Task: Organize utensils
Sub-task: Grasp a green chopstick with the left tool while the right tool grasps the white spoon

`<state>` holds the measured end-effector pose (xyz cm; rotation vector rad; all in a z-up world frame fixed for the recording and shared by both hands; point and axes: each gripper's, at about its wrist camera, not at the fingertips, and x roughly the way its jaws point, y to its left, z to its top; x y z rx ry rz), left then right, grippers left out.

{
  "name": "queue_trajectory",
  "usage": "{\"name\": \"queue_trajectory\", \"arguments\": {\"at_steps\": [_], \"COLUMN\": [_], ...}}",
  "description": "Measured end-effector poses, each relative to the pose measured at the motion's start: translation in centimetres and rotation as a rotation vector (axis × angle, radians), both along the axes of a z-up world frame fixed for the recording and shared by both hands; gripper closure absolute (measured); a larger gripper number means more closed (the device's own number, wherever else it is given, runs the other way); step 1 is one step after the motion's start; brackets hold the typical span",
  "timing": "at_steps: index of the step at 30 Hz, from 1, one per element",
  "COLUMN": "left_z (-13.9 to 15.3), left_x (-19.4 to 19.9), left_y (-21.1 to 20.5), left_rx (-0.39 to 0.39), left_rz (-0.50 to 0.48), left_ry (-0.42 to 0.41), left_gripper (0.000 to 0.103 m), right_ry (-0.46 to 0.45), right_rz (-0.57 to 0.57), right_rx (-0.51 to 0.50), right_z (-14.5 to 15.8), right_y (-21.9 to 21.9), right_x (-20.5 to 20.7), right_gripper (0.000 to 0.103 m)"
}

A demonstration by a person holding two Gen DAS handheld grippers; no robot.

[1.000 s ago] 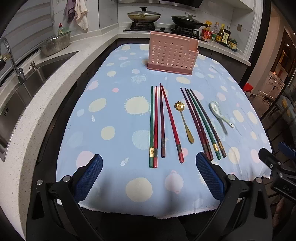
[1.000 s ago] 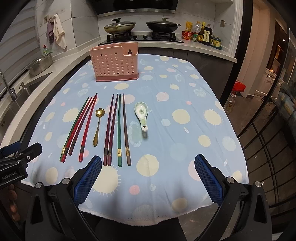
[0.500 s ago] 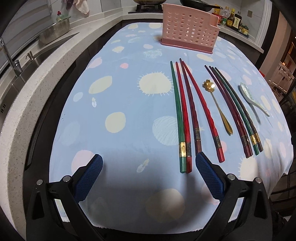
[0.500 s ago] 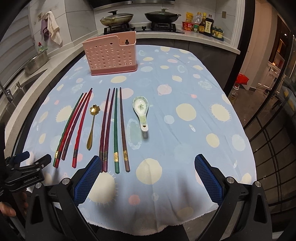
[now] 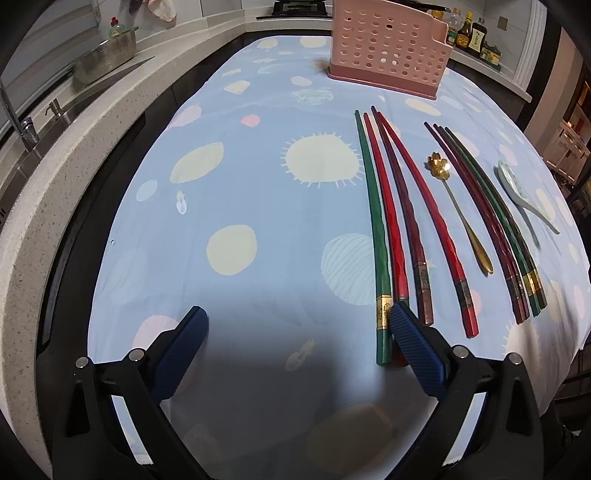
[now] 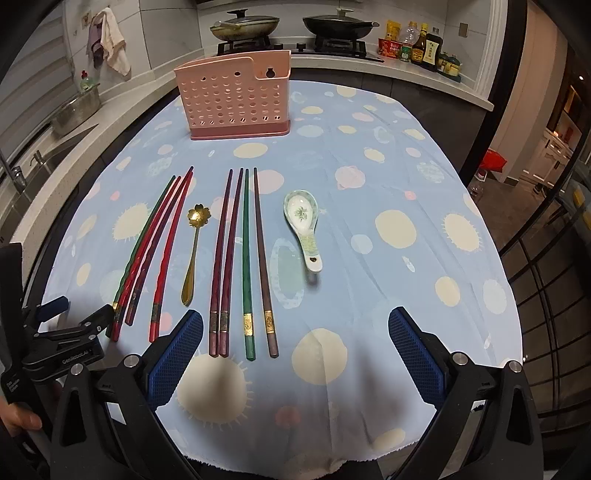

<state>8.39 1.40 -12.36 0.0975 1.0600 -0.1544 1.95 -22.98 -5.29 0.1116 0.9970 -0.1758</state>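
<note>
A pink perforated utensil holder (image 6: 236, 99) stands at the far end of the blue dotted tablecloth (image 6: 388, 258); it also shows in the left wrist view (image 5: 388, 48). Two groups of chopsticks lie side by side: a left group (image 5: 391, 229) (image 6: 155, 251) and a right group (image 5: 491, 225) (image 6: 240, 258). A gold flower spoon (image 6: 194, 251) lies between them. A ceramic spoon (image 6: 304, 225) lies to the right. My left gripper (image 5: 299, 347) is open, low over the cloth, its right finger (image 5: 417, 347) over the near ends of the left chopsticks. My right gripper (image 6: 295, 354) is open above the near edge.
A counter with a sink (image 5: 22, 147) and a metal pot (image 5: 107, 59) runs along the left. A stove with two pans (image 6: 291, 29) and sauce bottles (image 6: 417, 46) stand behind the holder. The table's right edge drops to the floor (image 6: 535, 229).
My left gripper has moved forward and down toward the near ends of the left chopsticks. My right gripper has come slightly closer to the table. Nothing has been taken hold of.
</note>
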Motion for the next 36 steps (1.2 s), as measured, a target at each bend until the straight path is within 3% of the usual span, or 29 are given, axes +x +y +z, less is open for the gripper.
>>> {"name": "queue_trajectory", "arguments": {"at_steps": [8,17,21,25,30,33,36], "left_z": [-0.7,0.3,0.6,0.6,0.5,0.5,0.4], "left_x": [0.2,0.0,0.3,0.6,1.2,1.7,1.8], "left_y": [-0.6,-1.0,-1.0,-1.1,-1.3,-1.5,-1.7], "left_rx": [0.027,-0.028,-0.083,-0.107,-0.101,-0.097,-0.093], "left_rz": [-0.016,-0.07,-0.082,-0.076,-0.066,-0.058,-0.055], "left_ry": [0.004,-0.004,0.011,0.021,0.027,0.031,0.032], "left_gripper": [0.012,0.057,0.092,0.093,0.093,0.093,0.093], "right_ry": [-0.001,-0.008,-0.014,-0.015,-0.023,-0.018,-0.003], "right_rz": [0.011,-0.011,-0.011,-0.019,-0.037,-0.051,-0.056], "right_rx": [-0.006,0.017,0.032,0.092,0.14,0.185,0.208], "right_z": [0.0,-0.5,-0.9,-1.5,-2.1,-2.7,-3.4], "right_y": [0.4,-0.9,-1.7,-2.9,-4.4,-5.2,-5.5], "right_x": [0.6,1.5,2.5,3.8,5.3,6.1,6.7], "right_gripper": [0.007,0.007,0.024,0.039,0.068,0.08,0.085]}}
